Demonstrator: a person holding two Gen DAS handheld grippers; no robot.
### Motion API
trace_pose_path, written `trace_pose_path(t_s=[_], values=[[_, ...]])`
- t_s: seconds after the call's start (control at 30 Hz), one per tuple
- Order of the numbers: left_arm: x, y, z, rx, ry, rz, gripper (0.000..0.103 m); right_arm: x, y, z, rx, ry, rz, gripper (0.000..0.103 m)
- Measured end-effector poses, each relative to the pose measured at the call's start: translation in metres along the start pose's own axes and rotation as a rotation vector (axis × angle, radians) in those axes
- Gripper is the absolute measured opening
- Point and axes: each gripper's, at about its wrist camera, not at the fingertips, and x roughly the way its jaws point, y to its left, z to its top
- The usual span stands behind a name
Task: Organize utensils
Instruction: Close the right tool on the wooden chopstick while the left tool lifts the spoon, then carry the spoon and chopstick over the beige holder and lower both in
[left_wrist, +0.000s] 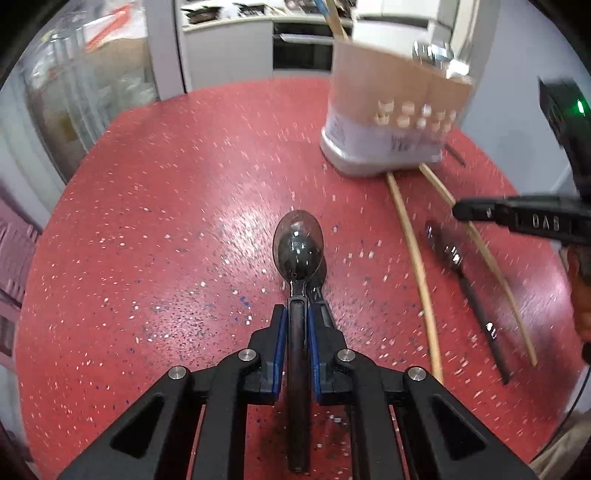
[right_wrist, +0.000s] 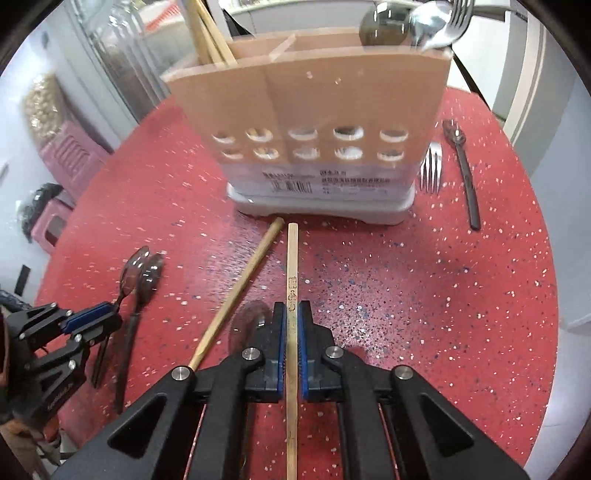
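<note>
My left gripper (left_wrist: 296, 314) is shut on a dark spoon (left_wrist: 297, 247) and holds it just above the red table (left_wrist: 166, 206); it also shows in the right wrist view (right_wrist: 107, 314). My right gripper (right_wrist: 291, 310) is shut on a wooden chopstick (right_wrist: 292, 266) that points at the utensil holder (right_wrist: 314, 122). The tan holder with a white base (left_wrist: 391, 110) holds chopsticks (right_wrist: 207, 33) on its left and spoons and a fork (right_wrist: 417, 22) on its right. A second chopstick (right_wrist: 236, 295) lies on the table left of my right gripper.
A dark spoon (right_wrist: 146, 284) lies on the table near my left gripper. A fork (right_wrist: 431, 170) and a dark spoon (right_wrist: 463, 173) lie right of the holder. In the left wrist view, two chopsticks (left_wrist: 417, 266) and a dark utensil (left_wrist: 469, 291) lie at the right.
</note>
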Motion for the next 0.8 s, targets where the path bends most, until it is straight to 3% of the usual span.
trace_pose_path(t_s=[0.3, 0.5, 0.8], values=[[-0.052, 0.002, 0.009, -0.091, -0.181, -0.027, 0.036, -0.053, -0.009, -0.014, 0.019, -0.144, 0.13, 0.006], [-0.079, -0.003, 0.033, -0.106, -0.266, -0.055, 0.036, -0.081, -0.004, 0.002, 0.027, -0.233, 0.166, 0.006], [-0.104, -0.007, 0.096, -0.158, -0.412, -0.089, 0.036, -0.131, -0.017, 0.04, 0.068, -0.37, 0.205, 0.006]])
